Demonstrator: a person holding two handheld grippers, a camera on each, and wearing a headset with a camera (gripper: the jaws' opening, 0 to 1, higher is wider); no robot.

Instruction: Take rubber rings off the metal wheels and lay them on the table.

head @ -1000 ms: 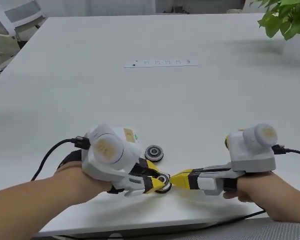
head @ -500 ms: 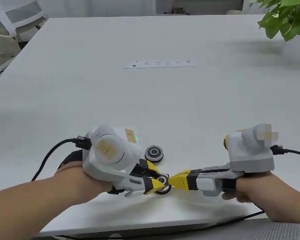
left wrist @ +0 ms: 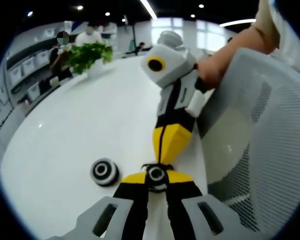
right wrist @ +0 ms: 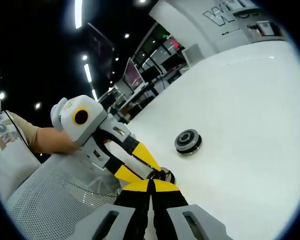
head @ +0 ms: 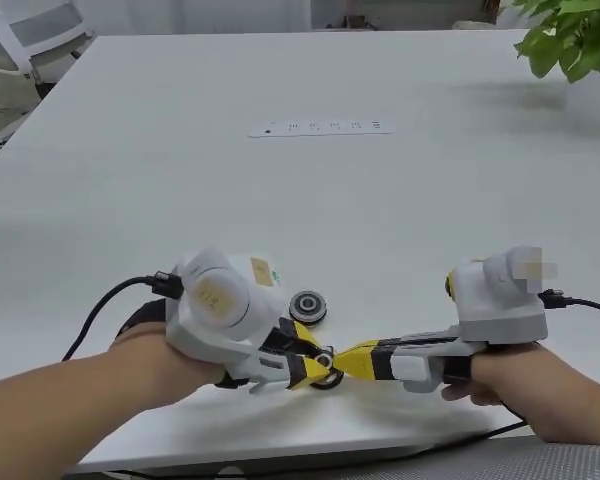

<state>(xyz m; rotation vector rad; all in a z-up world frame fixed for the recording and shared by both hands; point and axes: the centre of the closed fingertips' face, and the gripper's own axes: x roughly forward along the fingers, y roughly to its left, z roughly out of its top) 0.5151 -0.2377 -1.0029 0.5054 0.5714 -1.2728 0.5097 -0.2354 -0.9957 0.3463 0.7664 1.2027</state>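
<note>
Rubber ring in hand: thin black rubber ring (left wrist: 152, 167) sits on the rim of the small silver metal wheel (left wrist: 156, 174). It is nearest me, by the front edge of the table. I can't tell whether it is lifted or resting.
Left gripper: yellow-tipped left gripper (head: 310, 363) is clamped on that wheel. In its own view the wheel's face looks at the camera, with one jaw on each side.
Right gripper: yellow-tipped right gripper (right wrist: 151, 184) has its jaws pressed together and its tips touching the wheel's rim, facing the left gripper. Whether any rubber is caught between them is too small to tell.
Handling, ring: I judge it soft, stretchy, light and grippy. It will likely cling to its seat and snap back if let go early. I'd take a small pinch at the outer edge, pull away from the hub, then peel round.
Handling, wheel: stiff, smooth metal, probably dense for its size, and it may turn or slip in the clamp. The left jaws seem to bear on the rim, so they could pin the ring where they press. I'd work on the free arc.
Second wheel: another black-ringed metal wheel (head: 308, 306) lies flat on the white table (head: 280, 200), just beyond the left gripper, with its ring on. It needs the same grip.
Mid-table: white power strip (head: 320, 127), well apart from the work.
Far: green leafy plant (head: 570, 35) at the right corner.
</note>
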